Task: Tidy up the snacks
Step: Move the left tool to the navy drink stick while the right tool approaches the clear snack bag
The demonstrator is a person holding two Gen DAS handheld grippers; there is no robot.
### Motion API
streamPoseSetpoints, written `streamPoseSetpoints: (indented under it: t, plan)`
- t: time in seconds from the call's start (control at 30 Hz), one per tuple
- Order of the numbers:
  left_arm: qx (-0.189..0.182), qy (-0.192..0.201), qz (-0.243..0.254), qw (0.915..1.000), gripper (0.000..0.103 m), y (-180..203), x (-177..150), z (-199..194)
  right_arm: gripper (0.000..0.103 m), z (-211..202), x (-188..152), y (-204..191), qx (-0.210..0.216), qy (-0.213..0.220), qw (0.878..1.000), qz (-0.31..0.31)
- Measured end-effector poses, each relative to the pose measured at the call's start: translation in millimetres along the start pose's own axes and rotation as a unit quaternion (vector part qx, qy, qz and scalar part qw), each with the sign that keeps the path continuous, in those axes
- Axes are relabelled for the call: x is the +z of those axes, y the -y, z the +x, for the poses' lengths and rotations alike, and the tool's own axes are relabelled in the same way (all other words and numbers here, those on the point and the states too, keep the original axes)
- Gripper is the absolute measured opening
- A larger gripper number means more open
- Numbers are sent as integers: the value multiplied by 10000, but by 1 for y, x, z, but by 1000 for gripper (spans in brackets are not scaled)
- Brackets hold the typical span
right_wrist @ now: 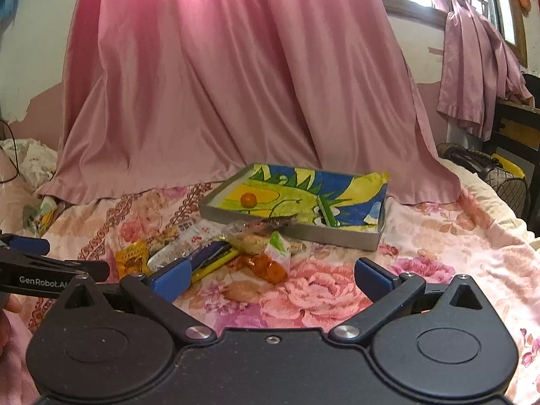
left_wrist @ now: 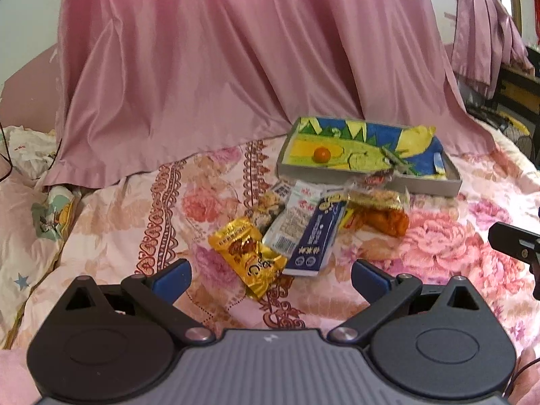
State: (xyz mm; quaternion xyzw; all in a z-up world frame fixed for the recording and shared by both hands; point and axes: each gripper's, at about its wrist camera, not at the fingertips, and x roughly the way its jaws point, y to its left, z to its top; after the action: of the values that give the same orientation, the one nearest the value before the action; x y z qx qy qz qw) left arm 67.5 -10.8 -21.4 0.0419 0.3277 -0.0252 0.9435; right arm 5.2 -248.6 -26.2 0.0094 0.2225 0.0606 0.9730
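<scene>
My left tongs (left_wrist: 271, 278) gape wide with nothing between the blue pads, and my right tongs (right_wrist: 271, 278) stand just as wide and empty over the floral quilt (right_wrist: 337, 297). Just ahead of my left tongs lies a crumpled gold snack packet (left_wrist: 248, 253), touching a navy-and-white packet (left_wrist: 315, 236). Ahead of my right tongs, slightly left, an orange candy bag (right_wrist: 270, 268) sits beside a green-and-white sachet (right_wrist: 280, 246). Beyond the heap rests a shallow grey tray (left_wrist: 432, 185) lined with a bright cartoon print, a small orange fruit (left_wrist: 321, 154) inside. Behind it hangs a pink curtain (left_wrist: 219, 50).
</scene>
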Motion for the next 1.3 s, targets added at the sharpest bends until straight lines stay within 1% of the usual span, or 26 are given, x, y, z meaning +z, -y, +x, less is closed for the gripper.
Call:
streamPoseSetpoints:
  t: [0.23,0.5,0.57,0.67,0.73,0.87,0.97,1.13,1.23,1.3]
  plan:
    - [-185,-421,37,9989,103,1,3,17,102,16,-3,3,41,-458,9989,51]
    - [-234,-487,72,9985,103,3,6,26,102,31,-4,3,38,-819,9966,43]
    - [-296,-534,46,9981,103,2,9,31,102,36,-3,4,38,-890,9960,36]
    - [-503,-697,-17,9963,103,0,15,45,102,43,-2,5,44,-981,9952,-12]
    - [-640,-812,-77,9946,103,-2,19,54,102,47,-1,5,49,-1025,9947,-91]
    - [-729,-921,-81,9930,103,-1,24,69,102,56,0,2,83,-1042,9940,-310]
    - [-767,-991,35,9921,103,3,26,79,102,63,1,2,82,-1030,9936,-447]
    - [-776,-983,259,9918,103,7,33,93,102,79,4,3,76,-999,9931,-613]
    - [-797,-1096,405,9900,103,8,38,105,102,88,8,4,76,-929,9928,-747]
    - [-805,-1172,523,9885,103,9,39,115,102,94,11,4,149,-881,9920,-893]
